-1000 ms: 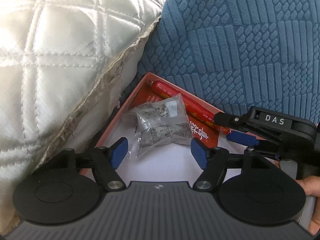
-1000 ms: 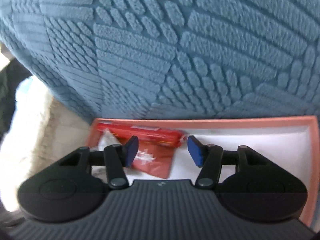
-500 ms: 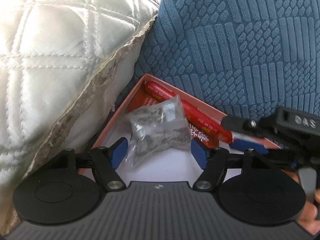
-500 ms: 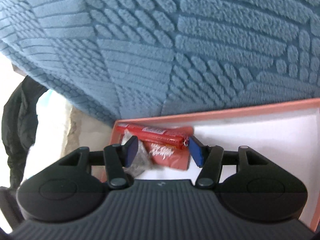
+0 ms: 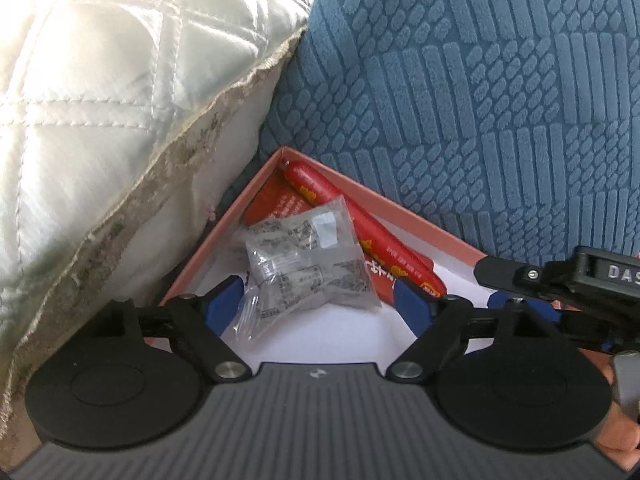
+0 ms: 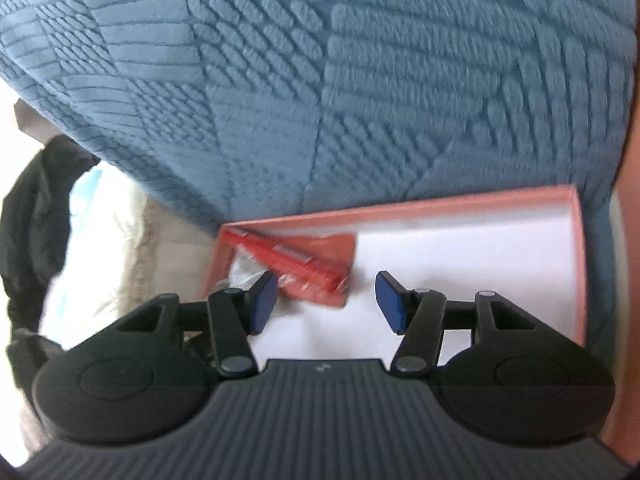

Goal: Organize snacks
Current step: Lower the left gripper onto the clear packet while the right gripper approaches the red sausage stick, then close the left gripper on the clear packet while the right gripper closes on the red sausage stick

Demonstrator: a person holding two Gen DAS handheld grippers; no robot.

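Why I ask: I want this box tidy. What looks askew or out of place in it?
The snacks crowd one corner of the pink box: the clear packet lies crooked over the flat red pouch, and the red sausage stick lies aslant. Nothing looks spilled or torn.

Pink box, white floor, snacks in your far-left corner.
Your box (image 5: pixel 224 236) carries a red sausage stick (image 5: pixel 360 236), a red flat packet (image 5: pixel 276 204) under it, and a clear printed bag (image 5: pixel 308 264) on top.
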